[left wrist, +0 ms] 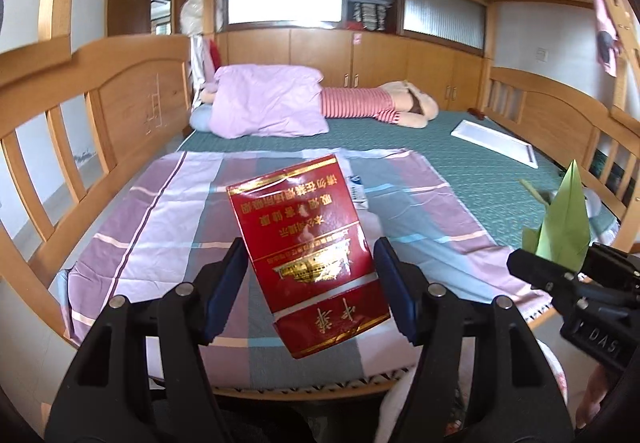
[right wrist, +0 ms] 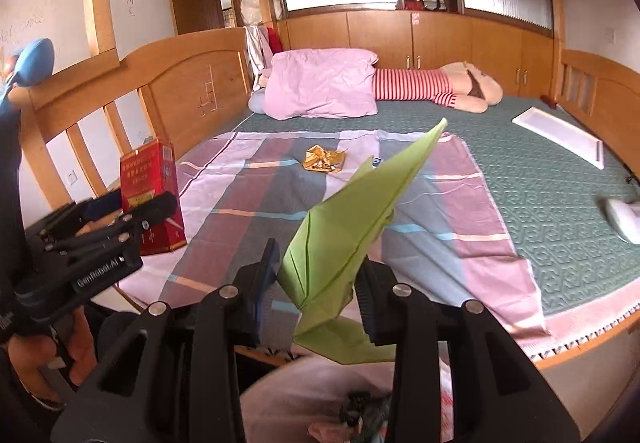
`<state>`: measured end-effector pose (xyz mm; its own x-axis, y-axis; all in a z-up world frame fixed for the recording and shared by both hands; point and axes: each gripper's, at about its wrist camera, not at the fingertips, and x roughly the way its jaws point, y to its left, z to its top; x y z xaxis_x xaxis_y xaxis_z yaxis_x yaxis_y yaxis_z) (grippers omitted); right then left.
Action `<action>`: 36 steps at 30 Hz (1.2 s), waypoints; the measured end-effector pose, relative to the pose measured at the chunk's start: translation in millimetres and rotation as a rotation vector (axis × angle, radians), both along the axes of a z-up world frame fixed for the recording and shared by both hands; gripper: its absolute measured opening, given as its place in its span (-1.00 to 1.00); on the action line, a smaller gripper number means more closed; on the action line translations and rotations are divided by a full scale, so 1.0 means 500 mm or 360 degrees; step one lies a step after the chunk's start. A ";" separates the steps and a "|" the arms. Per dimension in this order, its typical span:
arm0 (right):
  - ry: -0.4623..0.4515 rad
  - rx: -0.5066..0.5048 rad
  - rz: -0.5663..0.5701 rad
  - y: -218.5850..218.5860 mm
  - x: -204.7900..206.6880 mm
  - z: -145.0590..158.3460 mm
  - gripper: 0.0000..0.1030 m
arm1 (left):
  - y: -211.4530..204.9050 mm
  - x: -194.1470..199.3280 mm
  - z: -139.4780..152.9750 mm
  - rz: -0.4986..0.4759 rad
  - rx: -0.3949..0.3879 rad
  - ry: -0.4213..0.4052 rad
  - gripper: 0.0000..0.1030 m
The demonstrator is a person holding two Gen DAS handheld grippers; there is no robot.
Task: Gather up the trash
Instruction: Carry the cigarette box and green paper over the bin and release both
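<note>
Red cigarette pack point(left wrist: 316, 263) in left jaws, apparently clamped; green folded paper point(right wrist: 344, 235) in right.

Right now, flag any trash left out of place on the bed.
One piece: a crumpled gold wrapper lies loose mid-way up the plaid sheet. The red pack and green paper are already gripped.

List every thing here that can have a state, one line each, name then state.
Left tongs: shut on the red packet.
Red packet: held off the bed, printing upside down.
Right tongs: shut on the green folded paper.
Green folded paper: held up, creased, tip pointing away.
Gold wrapper: crumpled, lying loose on the checked sheet.
Cupboard doors: closed.
</note>
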<state>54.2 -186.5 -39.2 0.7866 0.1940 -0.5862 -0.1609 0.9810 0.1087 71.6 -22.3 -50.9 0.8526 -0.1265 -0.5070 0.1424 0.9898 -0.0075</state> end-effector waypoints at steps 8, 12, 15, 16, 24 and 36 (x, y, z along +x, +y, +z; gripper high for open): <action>-0.0076 -0.0009 -0.0042 -0.028 -0.101 0.034 -0.29 | -0.049 -0.101 0.023 -0.0130 0.0050 -0.0078 0.27; -0.0006 -0.0007 -0.0041 -0.040 -0.127 0.020 -0.29 | -0.066 -0.128 0.023 -0.0186 0.0070 -0.0086 0.27; 0.0145 0.0040 -0.0016 -0.048 -0.132 -0.024 -0.27 | -0.073 -0.131 0.016 -0.0227 0.0069 -0.0064 0.27; 0.0205 0.0043 -0.0031 -0.054 -0.132 -0.043 -0.25 | -0.077 -0.133 0.014 -0.0237 0.0070 -0.0058 0.27; 0.0475 0.0221 -0.0218 -0.122 -0.132 -0.120 0.61 | -0.101 -0.130 -0.003 -0.0291 0.0067 -0.0004 0.27; 0.0128 0.0280 -0.0686 -0.245 -0.180 -0.034 0.62 | -0.191 -0.091 -0.137 -0.0927 -0.0064 0.0582 0.42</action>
